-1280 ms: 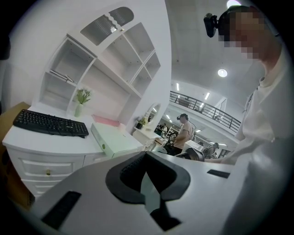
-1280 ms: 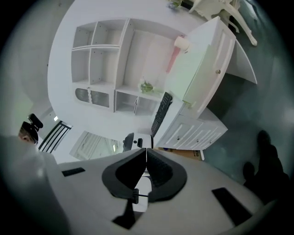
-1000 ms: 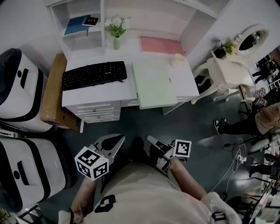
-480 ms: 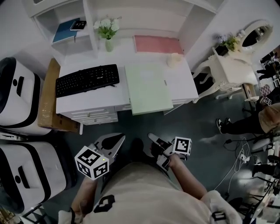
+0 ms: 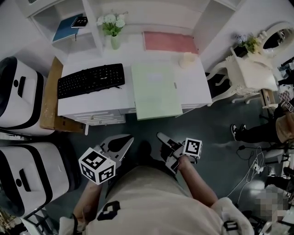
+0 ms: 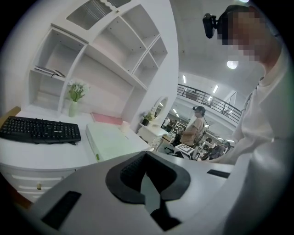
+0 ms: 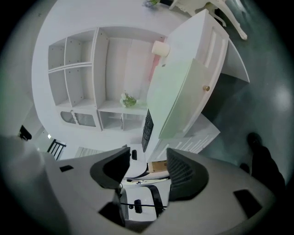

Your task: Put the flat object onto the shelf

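Head view gives you the full layout from above: the green board (image 5: 156,89) lies flat on the white desk (image 5: 98,103), right of the black keyboard (image 5: 91,79), and its near end juts past the front edge. A pink sheet (image 5: 169,42) lies behind it, and a vase of flowers (image 5: 112,27) stands at the back. The shelf (image 5: 92,13) rises over the desk with a blue book (image 5: 66,26) in its left compartment. Your left tongs (image 5: 128,139) and right tongs (image 5: 163,140) hang over dark floor, well apart from the desk.

Left gripper view adds what the top-down shot misses: the shelf's compartments stacked upward, and another person (image 6: 195,126) standing in the hall beyond. Your left tongs are pinched together here, with nothing in them.

Right gripper view, rolled on its side, shows the board's overhang and a drawer knob (image 7: 206,87). Your right tongs have just been opening and stand moderately apart, with nothing between them.

Around the desk, a cardboard box (image 5: 50,98) leans at its left side, white cases (image 5: 20,92) sit beyond that, and a dressing table (image 5: 250,75) stands to the right.
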{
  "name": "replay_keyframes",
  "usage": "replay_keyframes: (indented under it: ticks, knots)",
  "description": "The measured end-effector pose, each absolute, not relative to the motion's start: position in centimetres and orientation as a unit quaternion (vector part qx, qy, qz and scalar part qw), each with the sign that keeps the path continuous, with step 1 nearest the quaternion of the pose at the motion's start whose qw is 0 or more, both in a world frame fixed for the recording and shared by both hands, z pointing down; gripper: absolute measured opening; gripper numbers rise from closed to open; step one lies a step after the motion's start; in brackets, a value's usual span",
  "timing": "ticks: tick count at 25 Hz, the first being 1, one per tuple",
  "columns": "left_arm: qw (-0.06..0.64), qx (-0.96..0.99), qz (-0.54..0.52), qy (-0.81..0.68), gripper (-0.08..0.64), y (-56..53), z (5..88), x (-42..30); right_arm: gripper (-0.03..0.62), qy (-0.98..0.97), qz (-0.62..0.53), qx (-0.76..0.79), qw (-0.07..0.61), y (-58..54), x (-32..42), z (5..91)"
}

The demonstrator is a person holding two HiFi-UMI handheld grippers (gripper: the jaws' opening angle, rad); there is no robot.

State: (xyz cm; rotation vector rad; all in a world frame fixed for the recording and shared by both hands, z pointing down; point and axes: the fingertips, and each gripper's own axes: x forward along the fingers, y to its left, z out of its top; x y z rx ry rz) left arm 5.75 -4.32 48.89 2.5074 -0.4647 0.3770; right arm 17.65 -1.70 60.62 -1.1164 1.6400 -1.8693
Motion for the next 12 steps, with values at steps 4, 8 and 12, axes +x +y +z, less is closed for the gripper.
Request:
replay_keyframes:
  ticks: [4, 8, 12]
  knots:
    - [0.280, 0.931, 0.144, -0.185, 0.014, -4.9, 48.9, 6.4, 0.307, 0.565, -0.690, -0.396, 0.218, -2.7, 19.1, 62.1]
    - [0.284, 0.926, 0.145, -0.200, 0.014, -5.4, 49.0, 6.9, 0.324, 0.550, -0.694, -0.405, 0.228, -3.9, 20.8, 63.6]
    - [0.287, 0.921, 0.147, -0.217, 0.014, -5.8, 49.2, 7.2, 0.333, 0.539, -0.693, -0.412, 0.244, -5.6, 22.6, 65.0]
